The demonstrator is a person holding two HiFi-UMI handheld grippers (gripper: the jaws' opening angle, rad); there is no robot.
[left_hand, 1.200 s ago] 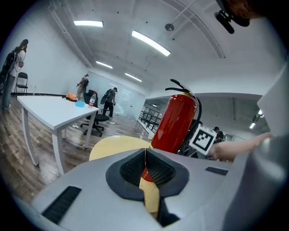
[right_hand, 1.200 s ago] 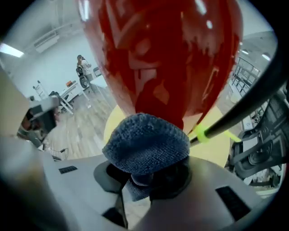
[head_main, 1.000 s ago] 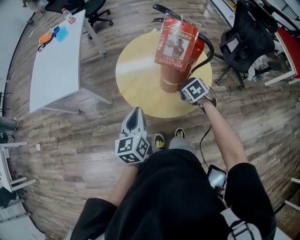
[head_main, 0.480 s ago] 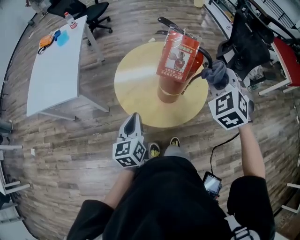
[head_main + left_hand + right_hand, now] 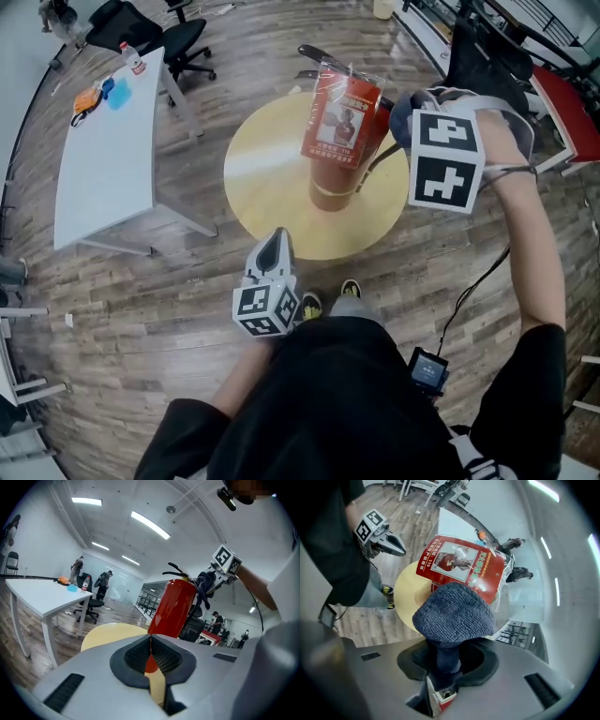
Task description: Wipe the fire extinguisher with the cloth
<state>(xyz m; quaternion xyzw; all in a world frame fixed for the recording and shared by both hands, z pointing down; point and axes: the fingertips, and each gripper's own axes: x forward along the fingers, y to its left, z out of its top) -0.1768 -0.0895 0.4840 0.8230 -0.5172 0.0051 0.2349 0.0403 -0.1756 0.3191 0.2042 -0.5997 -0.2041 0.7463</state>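
Note:
A red fire extinguisher (image 5: 336,155) stands upright on a round yellow table (image 5: 272,178), with a plastic-sleeved instruction card (image 5: 337,117) hanging on its front and a black hose at its right. My right gripper (image 5: 405,114) is raised beside the extinguisher's top right, shut on a dark blue cloth (image 5: 452,613) that bulges out past the jaws toward the card (image 5: 459,564). My left gripper (image 5: 272,246) hangs low in front of the table's near edge, jaws shut and holding nothing, pointed at the extinguisher (image 5: 173,606).
A long white table (image 5: 103,150) with small items and a bottle stands at the left. Black office chairs (image 5: 183,37) are behind it, another black chair (image 5: 487,56) sits right of the round table. People stand in the far background of the left gripper view.
My right gripper has lifted from the extinguisher's base at the table's right edge up to its top, carrying the cloth. The left gripper has hardly moved.

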